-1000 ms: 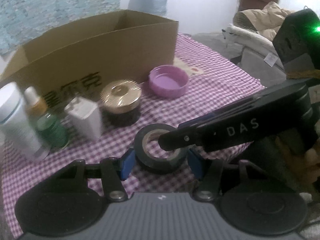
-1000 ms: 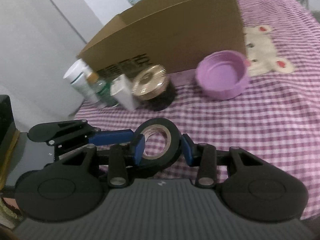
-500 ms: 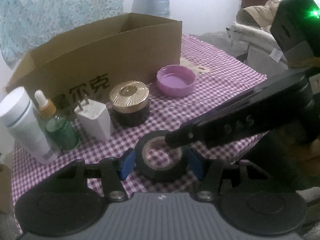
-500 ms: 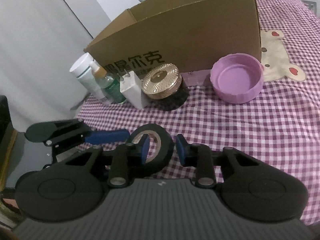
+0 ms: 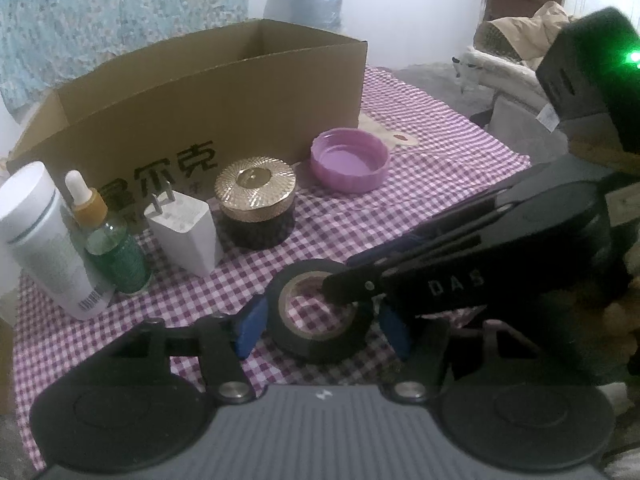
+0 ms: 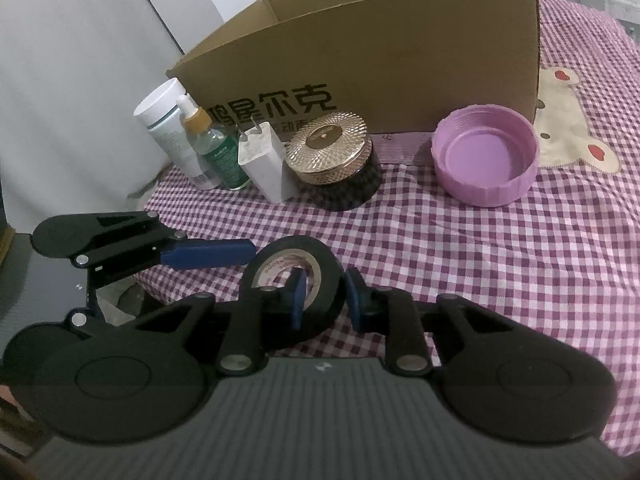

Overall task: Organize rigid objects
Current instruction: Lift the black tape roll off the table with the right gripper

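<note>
Since the earlier frame, the fingers of the right gripper [image 6: 323, 295] have been closing and are now being pressed on the wall of the black tape roll [image 6: 294, 280], one finger inside the ring and one outside, while the fingers of the left gripper [image 5: 322, 326] have been opening and are being held wide on either side of the roll, clear of it. The roll is being kept low at the centre of both views, tilted, just above or on the purple checked cloth [image 6: 500, 260]; which of the two cannot be told. In the left wrist view, toward the upper half of the frame, a row is being formed by a white tube [image 5: 40, 240], a green dropper bottle [image 5: 112, 248], a white charger [image 5: 186, 228], a gold-lidded jar [image 5: 256, 204] and a purple cap [image 5: 350, 160], with the open cardboard box [image 5: 224, 96] behind them.
</note>
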`<state>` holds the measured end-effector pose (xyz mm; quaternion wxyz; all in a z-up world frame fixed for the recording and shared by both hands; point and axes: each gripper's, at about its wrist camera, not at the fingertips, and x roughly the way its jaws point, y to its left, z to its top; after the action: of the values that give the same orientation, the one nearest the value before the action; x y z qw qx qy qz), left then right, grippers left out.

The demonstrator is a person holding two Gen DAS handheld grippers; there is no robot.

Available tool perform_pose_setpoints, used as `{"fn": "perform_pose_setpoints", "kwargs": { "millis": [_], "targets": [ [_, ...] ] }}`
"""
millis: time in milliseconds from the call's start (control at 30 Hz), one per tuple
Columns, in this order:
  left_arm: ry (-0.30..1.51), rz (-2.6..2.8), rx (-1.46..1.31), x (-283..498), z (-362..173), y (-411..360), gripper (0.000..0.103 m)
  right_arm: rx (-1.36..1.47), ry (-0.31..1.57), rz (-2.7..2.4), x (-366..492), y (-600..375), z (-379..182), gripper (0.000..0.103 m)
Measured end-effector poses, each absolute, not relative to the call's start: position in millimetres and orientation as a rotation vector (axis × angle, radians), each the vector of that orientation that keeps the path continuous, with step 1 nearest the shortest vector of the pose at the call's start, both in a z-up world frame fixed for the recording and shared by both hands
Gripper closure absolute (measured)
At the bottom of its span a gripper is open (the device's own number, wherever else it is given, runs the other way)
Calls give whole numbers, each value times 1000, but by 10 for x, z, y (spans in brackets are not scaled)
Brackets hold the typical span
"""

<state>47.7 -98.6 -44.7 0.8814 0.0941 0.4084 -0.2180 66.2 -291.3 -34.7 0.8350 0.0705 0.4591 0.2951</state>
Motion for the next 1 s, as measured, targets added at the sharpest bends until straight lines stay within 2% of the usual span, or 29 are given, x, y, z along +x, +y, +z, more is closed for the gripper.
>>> {"fn": "perform_pose_setpoints", "kwargs": {
  "millis": [100, 233, 367, 467, 700, 1000],
  "targets": [
    [857, -467, 178, 470, -446, -978, 32, 194, 982, 629, 681, -2966, -362, 83],
    [844, -465, 196, 446, -468, -999, 30, 229, 993, 636, 702, -3000, -369, 83],
    [835, -446, 217, 450, -502, -1016, 31, 255, 1000, 638, 713, -3015, -380, 83],
    [879, -423, 202, 515, -584, -985, 36, 284, 1004, 640, 719, -3051, -393, 83],
    [862, -420, 224, 504, -598, -1004, 36, 341, 1018, 643, 751, -3116, -424, 83],
    [837, -405, 229, 519, -618, -1047, 36, 193, 973, 632, 666, -2958, -363, 83]
  ]
}}
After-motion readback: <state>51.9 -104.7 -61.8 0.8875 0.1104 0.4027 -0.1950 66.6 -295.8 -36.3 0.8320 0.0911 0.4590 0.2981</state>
